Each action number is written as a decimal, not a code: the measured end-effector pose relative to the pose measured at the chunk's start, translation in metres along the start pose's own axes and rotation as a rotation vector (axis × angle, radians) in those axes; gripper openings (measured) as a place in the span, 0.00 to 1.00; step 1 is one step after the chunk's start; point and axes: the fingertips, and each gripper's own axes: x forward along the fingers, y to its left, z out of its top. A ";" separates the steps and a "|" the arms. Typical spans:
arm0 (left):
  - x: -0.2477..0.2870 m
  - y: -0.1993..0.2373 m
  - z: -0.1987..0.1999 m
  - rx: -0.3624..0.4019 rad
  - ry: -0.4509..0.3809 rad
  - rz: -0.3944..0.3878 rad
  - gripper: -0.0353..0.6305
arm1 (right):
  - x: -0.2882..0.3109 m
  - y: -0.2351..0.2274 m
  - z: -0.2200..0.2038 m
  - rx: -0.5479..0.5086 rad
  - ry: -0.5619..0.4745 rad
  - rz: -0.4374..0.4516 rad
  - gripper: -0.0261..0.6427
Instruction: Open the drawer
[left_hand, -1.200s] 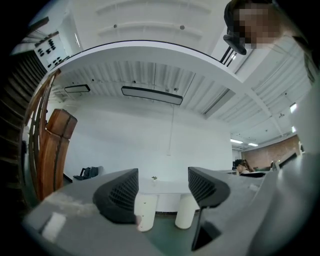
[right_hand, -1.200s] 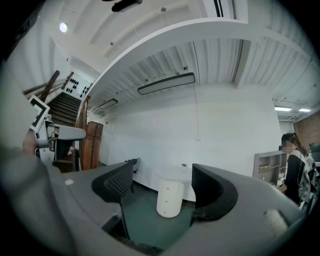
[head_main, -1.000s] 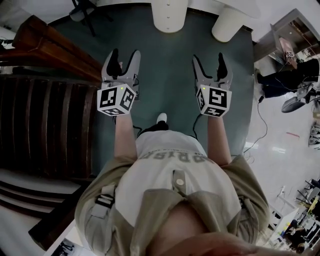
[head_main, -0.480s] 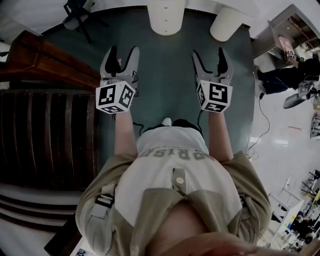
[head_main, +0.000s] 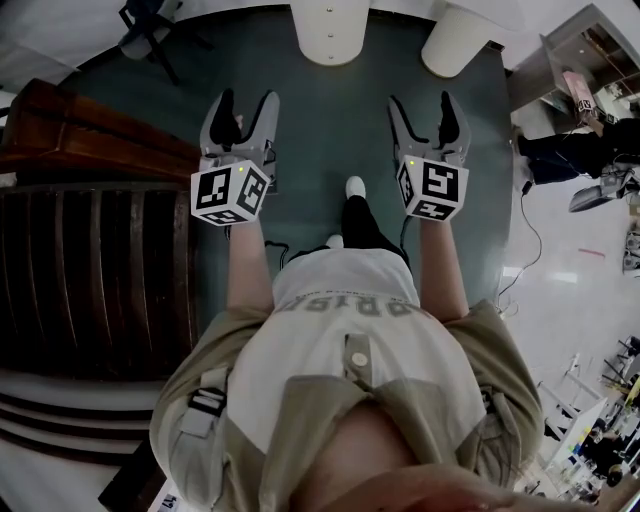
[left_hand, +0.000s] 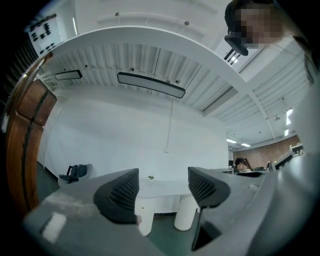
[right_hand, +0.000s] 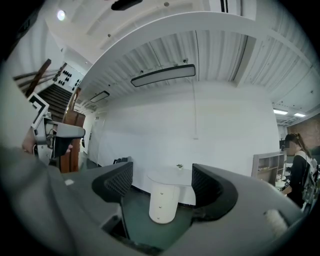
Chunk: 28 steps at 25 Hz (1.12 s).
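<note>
- Both grippers are up and level in the head view, held out over the green floor (head_main: 330, 140), with the wooden cabinet (head_main: 95, 125) off to one side.
- The left gripper (head_main: 246, 105) is the one nearer the cabinet, just beside its edge but not touching it.
- Its jaws are spread wide and hold nothing. In the left gripper view only the far white table (left_hand: 159, 189) shows through the gap, and the cabinet's brown side runs up the frame's edge.
- The right gripper (head_main: 421, 105) is farther from the cabinet, on the other side of the left one.
- Its jaws are released too, gaping on empty air. In the right gripper view one round white table leg (right_hand: 162, 202) stands far beyond the gap.
- The person's white shoe (head_main: 355, 187) is planted on the floor between the two grippers, clear of the cabinet.
- As for the drawer, no front or handle can be made out on the cabinet from here.
</note>
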 end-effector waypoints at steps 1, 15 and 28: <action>0.006 0.002 -0.001 -0.002 -0.001 0.005 0.53 | 0.007 -0.003 -0.002 -0.001 0.002 0.005 0.58; 0.155 0.023 -0.021 0.000 -0.001 0.040 0.53 | 0.153 -0.050 -0.020 -0.080 0.033 0.068 0.58; 0.229 0.031 -0.032 0.026 0.024 0.101 0.53 | 0.244 -0.087 -0.034 -0.013 0.053 0.120 0.58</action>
